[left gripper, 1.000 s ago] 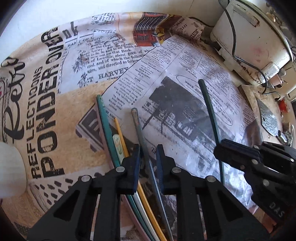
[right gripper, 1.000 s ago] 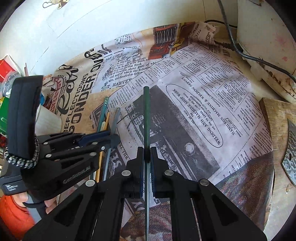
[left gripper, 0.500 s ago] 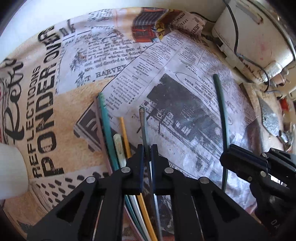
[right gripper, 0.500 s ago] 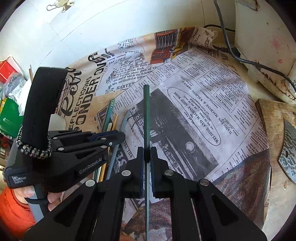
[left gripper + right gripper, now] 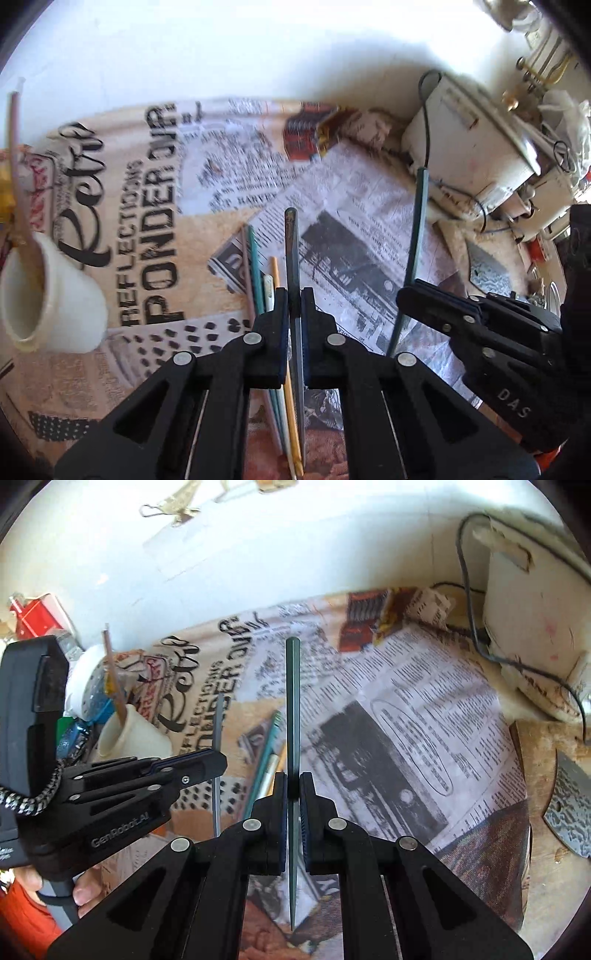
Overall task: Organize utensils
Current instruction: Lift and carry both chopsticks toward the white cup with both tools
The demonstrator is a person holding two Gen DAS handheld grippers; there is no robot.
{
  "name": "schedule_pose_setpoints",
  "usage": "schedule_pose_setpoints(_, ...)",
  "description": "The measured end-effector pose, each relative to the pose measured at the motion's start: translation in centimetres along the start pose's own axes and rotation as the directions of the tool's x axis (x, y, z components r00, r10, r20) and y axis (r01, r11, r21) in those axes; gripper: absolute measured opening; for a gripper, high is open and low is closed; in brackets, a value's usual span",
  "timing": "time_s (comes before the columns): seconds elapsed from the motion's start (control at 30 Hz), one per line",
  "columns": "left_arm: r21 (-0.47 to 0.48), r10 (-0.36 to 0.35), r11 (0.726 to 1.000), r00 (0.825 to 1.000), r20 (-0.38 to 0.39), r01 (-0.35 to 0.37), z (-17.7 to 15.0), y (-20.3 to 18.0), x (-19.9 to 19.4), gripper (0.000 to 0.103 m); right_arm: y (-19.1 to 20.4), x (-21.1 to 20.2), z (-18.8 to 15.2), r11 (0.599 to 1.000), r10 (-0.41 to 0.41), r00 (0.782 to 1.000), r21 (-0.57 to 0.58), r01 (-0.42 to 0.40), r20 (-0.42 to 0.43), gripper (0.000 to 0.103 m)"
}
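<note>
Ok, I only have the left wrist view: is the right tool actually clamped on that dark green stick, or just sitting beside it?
Observer: Clamped. The right wrist view shows the right tool with both pads pressed on the dark green stick.
Operator: Can you see the stick's lower end?
Observer: Yes. It tapers to a sharp point that shows below the pads, between the tool's arms.
Operator: Anything behind the white cup?
Observer: A red container and some blue packaging sit near the wall.
</note>
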State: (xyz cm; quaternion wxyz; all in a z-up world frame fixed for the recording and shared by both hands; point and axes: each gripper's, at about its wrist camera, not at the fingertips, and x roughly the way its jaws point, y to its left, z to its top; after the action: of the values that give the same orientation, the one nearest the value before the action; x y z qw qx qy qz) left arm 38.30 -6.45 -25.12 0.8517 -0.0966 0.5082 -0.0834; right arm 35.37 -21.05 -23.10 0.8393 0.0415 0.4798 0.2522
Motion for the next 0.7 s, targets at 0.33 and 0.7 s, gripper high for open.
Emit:
schedule_pose_setpoints(0.33,0.021,0.062,0.998,0.986,0.153,-0.066,0.1,0.9,-6.5,0.004,4.7,-2.1,1.4,0.998,0.031,0.997,-0.06,-0.027,0.072,0.006)
schedule_pose_setpoints(0.7,-0.004,0.107,0.994,0.949,0.296,-0.111,0.9,3.8,-13.3,0.004,10.2,-4.9,3.7,0.989,0.07,0.983,-0.139,-0.046,0.172,0.006)
